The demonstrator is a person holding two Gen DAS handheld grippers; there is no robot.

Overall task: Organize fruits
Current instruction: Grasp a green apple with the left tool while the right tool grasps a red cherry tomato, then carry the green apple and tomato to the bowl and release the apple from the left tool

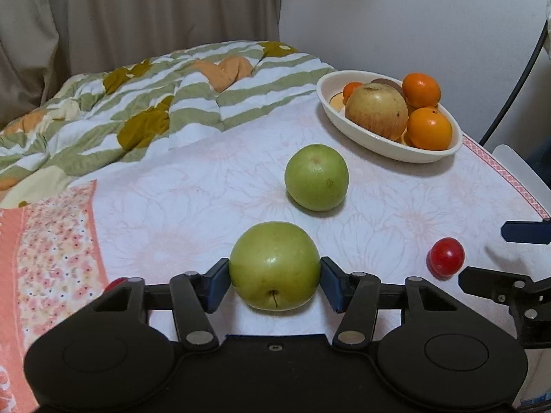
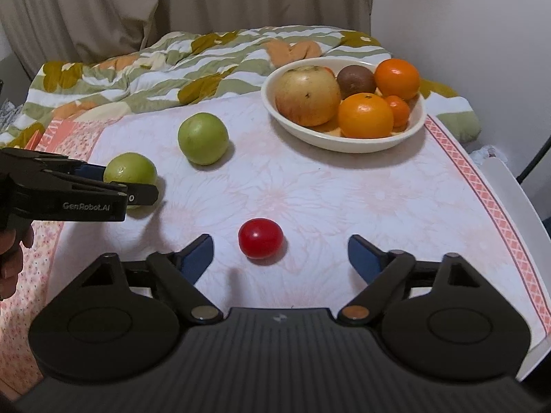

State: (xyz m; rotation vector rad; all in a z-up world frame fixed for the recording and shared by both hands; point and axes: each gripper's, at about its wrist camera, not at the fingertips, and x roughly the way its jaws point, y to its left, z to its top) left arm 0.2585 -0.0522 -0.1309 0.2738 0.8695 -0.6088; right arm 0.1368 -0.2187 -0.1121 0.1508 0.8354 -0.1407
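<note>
My left gripper (image 1: 274, 277) is shut on a green apple (image 1: 274, 265) resting low on the cloth; it also shows in the right wrist view (image 2: 130, 172). A second green apple (image 1: 316, 177) (image 2: 203, 138) lies further in. A small red fruit (image 2: 260, 238) (image 1: 446, 256) sits just ahead of my right gripper (image 2: 279, 258), which is open and empty with the fruit between its fingertips' line. A cream oval bowl (image 1: 365, 143) (image 2: 310, 134) at the far right holds a yellowish apple (image 2: 306, 95), oranges (image 2: 365, 115) and a brown fruit (image 2: 355, 80).
A pale floral tablecloth (image 2: 344, 199) covers the table. A green-striped quilt (image 1: 137, 117) bunches along the far and left side. Curtains and a white wall stand behind. A white edge (image 2: 509, 186) and dark cable lie off the table's right side.
</note>
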